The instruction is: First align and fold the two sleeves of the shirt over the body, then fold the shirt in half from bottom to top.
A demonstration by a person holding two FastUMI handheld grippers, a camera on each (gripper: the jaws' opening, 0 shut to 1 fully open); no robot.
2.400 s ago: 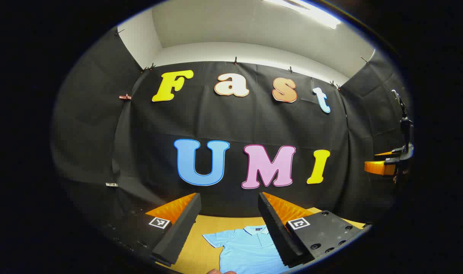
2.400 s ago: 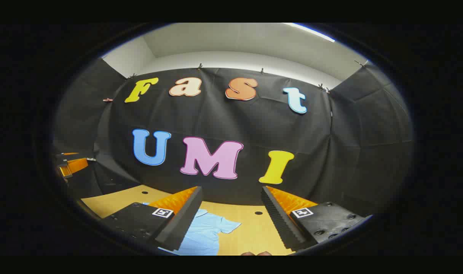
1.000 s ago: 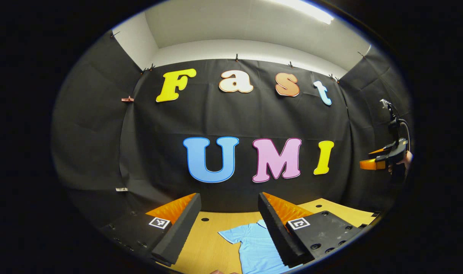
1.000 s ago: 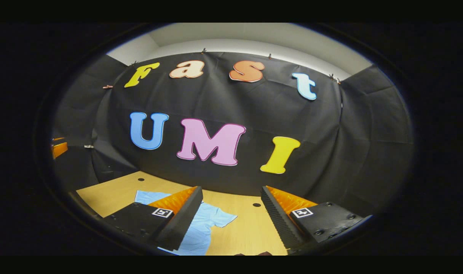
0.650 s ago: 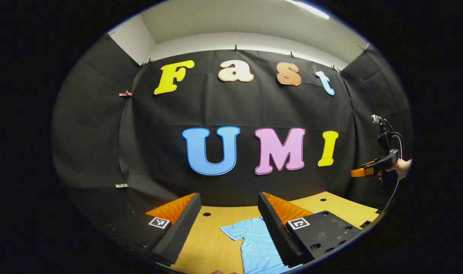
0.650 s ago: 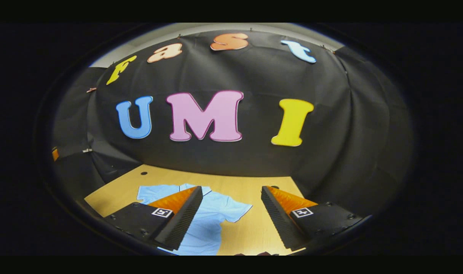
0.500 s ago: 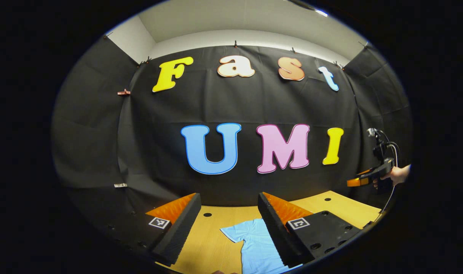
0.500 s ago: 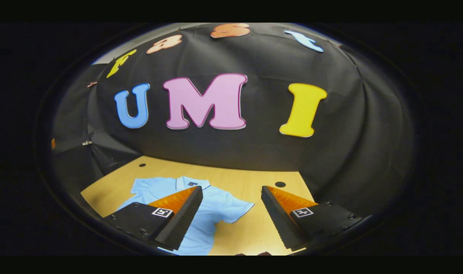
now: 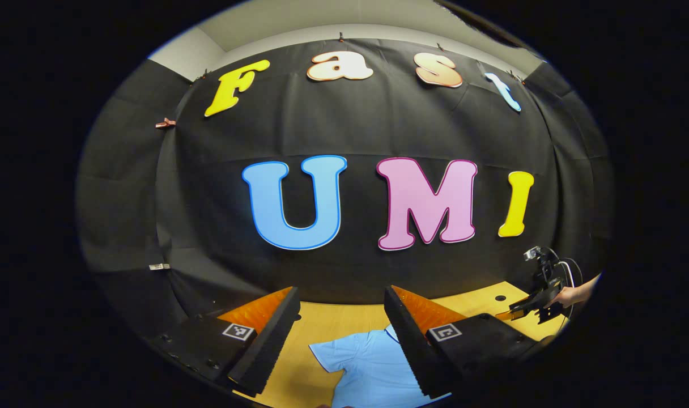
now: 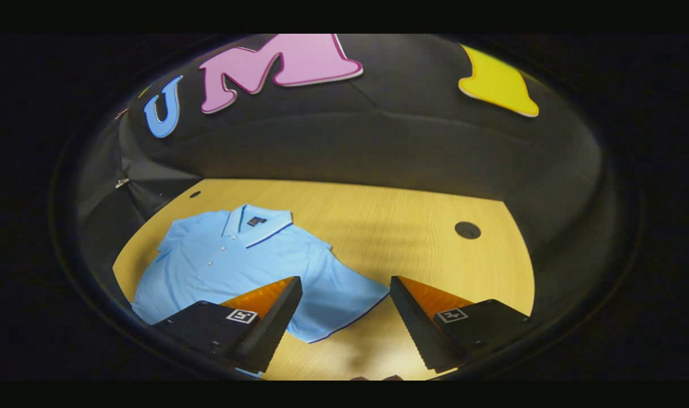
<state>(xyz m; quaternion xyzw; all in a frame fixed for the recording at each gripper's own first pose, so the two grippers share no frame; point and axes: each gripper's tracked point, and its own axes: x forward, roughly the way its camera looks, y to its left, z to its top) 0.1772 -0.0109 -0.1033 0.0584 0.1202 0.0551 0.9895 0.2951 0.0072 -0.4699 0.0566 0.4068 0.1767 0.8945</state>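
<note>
- Lying flat on the wooden counter (image 10: 378,215), the light blue shirt (image 10: 237,260) faces up, collar toward twelve o'clock in the right gripper view, buttons done up, both sleeves spread out and unfolded.
- Its nearer sleeve (image 10: 344,294) reaches to about six o'clock, between and just ahead of the right gripper (image 10: 344,317); those fingers stand wide apart, holding nothing.
- Over the last second this gripper has tipped down and come in toward the counter: the sleeve was far off then, now it sits right at the finger gap. That reads as the approach to the first sleeve fold; no fold is made yet.
- In the left gripper view, the left gripper (image 9: 341,334) also stands wide and empty, with the other sleeve (image 9: 327,357) at six o'clock between its fingers. It has lowered less.
- At four o'clock there, a hand (image 9: 571,294) carries the right gripper low over the counter.
- Round holes (image 10: 467,229) dot the counter, well apart from the cloth; nothing blocks either sleeve.
</note>
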